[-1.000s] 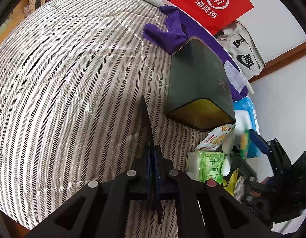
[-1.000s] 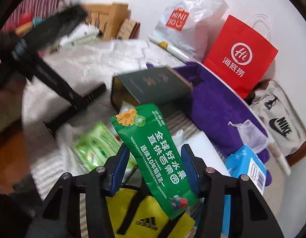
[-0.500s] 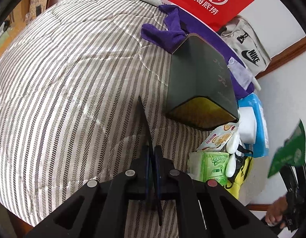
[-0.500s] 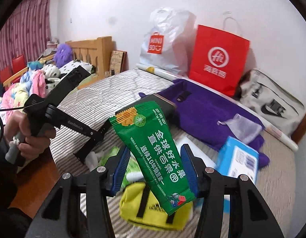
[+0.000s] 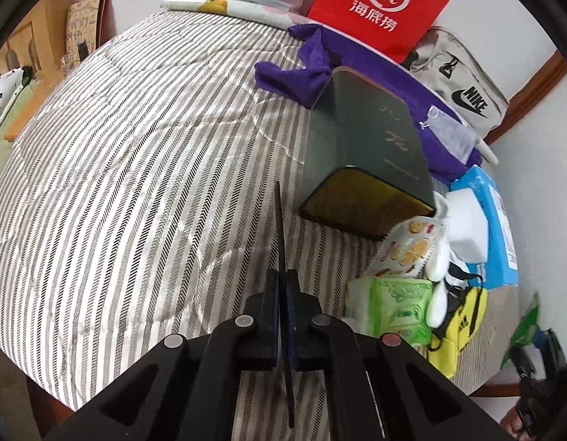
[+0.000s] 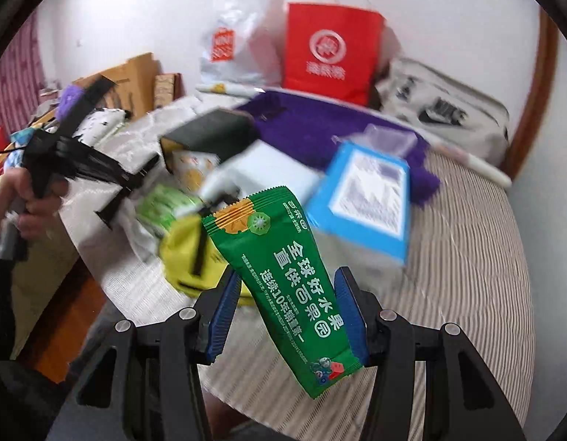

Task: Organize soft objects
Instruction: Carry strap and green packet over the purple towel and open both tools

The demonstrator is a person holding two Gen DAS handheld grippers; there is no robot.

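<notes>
Right gripper [image 6: 289, 316] clamps the green snack packet [image 6: 283, 268] by its edges, left gripper [image 5: 282, 294] shut on a thin dark sheet [image 5: 280, 228]; the limp, tilted packet may slip over the clutter.

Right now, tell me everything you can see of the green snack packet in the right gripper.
The green snack packet is a long, flat foil-look sachet with crimped ends, white Chinese lettering, an orange band and a kiwi slice printed near its top, and small fruit pictures at the bottom. It is sealed and uncrushed. It stands tilted, top leaning left, held off the bed between the blue pads of the right gripper, which grip its edges. Nothing else touches it. It also shows at the left view's right edge.
</notes>
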